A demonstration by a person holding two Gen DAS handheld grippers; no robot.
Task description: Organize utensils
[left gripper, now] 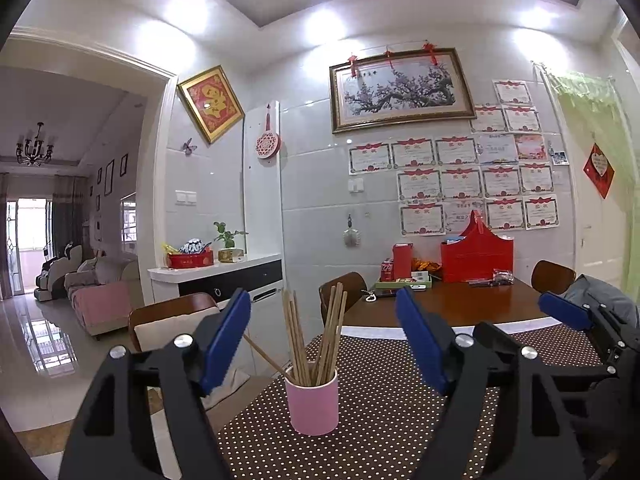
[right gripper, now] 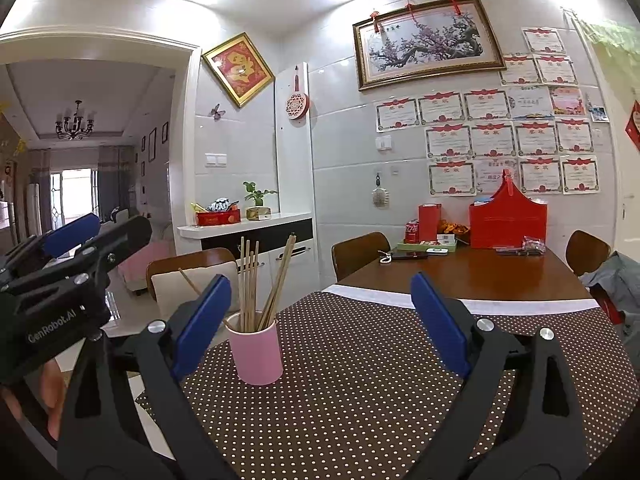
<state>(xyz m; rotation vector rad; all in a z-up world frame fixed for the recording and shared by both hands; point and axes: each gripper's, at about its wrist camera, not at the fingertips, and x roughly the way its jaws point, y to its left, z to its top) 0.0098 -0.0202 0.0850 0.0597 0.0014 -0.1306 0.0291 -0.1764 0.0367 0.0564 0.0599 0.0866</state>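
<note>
A pink cup [left gripper: 313, 404] stands upright on the brown dotted table mat [left gripper: 380, 420] and holds several wooden chopsticks [left gripper: 316, 340]. It also shows in the right wrist view [right gripper: 256, 354] with the chopsticks [right gripper: 260, 284] in it. My left gripper [left gripper: 324, 336] is open and empty, its blue pads either side of the cup and nearer the camera. My right gripper [right gripper: 320, 320] is open and empty, to the right of the cup. The right gripper's body shows at the right edge of the left wrist view [left gripper: 580, 316]; the left gripper's body shows at the left of the right wrist view [right gripper: 68, 248].
Beyond the mat [right gripper: 360, 380] the wooden table [right gripper: 460, 276] carries a red box [right gripper: 508, 220], a cola can [right gripper: 412, 232], a green tray [right gripper: 426, 245] and a phone. Wooden chairs [right gripper: 360, 252] stand around it. A white sideboard [right gripper: 248, 236] is at the left wall.
</note>
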